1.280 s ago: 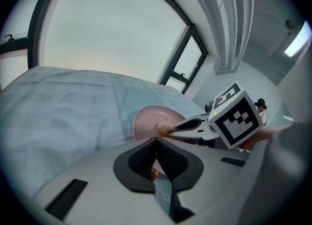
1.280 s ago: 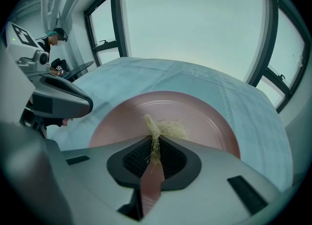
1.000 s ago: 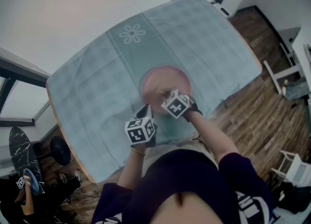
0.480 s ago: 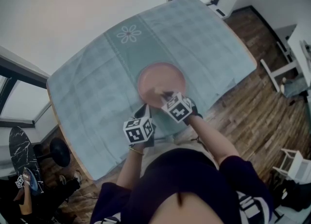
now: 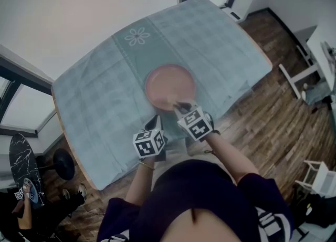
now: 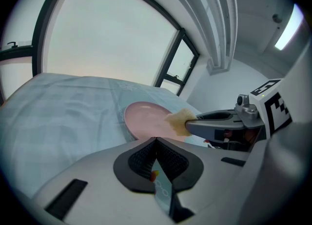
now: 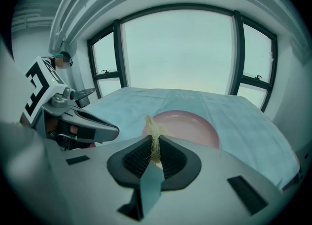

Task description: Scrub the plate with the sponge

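left tool (image 5: pixel 156 121): jaws together | right tool (image 5: pixel 179 105): jaws pinching sponge (image 7: pixel 154 133)

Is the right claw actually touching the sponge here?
Touching. The right gripper view shows the right claw shut on the sponge, which is pinched thin between its jaws. The left gripper view agrees.

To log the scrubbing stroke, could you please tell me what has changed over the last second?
The right gripper, shut on the sponge, drew back toward the person, from near the middle of the plate to its near edge. Nothing was picked up or released. The left gripper stayed shut and empty just short of the plate's near edge, and the plate kept its place on the tablecloth.
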Available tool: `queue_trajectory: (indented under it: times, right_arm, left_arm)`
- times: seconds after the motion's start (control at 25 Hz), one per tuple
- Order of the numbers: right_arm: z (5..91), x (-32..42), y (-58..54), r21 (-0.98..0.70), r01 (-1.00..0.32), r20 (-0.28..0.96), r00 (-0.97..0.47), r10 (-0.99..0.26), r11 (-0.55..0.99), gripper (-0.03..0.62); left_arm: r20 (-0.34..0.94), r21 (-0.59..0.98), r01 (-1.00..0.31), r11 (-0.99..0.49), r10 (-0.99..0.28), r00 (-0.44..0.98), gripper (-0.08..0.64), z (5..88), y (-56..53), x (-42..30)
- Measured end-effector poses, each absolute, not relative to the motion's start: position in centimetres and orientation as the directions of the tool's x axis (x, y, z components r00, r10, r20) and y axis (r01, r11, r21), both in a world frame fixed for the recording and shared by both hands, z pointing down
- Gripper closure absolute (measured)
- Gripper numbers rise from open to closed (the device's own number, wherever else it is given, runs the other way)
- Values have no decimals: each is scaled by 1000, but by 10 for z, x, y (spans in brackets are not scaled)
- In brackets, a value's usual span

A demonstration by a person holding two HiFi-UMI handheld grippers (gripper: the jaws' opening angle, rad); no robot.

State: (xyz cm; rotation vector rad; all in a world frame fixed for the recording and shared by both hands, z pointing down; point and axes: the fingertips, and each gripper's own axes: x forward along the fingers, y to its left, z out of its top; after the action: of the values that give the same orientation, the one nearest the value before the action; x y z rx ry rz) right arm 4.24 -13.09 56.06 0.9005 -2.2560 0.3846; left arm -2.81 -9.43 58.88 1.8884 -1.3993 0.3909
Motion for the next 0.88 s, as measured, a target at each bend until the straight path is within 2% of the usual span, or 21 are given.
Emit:
queue_trajectory:
  times: [0.88]
  right_arm:
    - [514, 76, -35, -126, -782, 500, -581, -642, 610, 551]
  left_arm:
    - [584, 357, -908, -221, -706, 402, 551, 561, -26, -10]
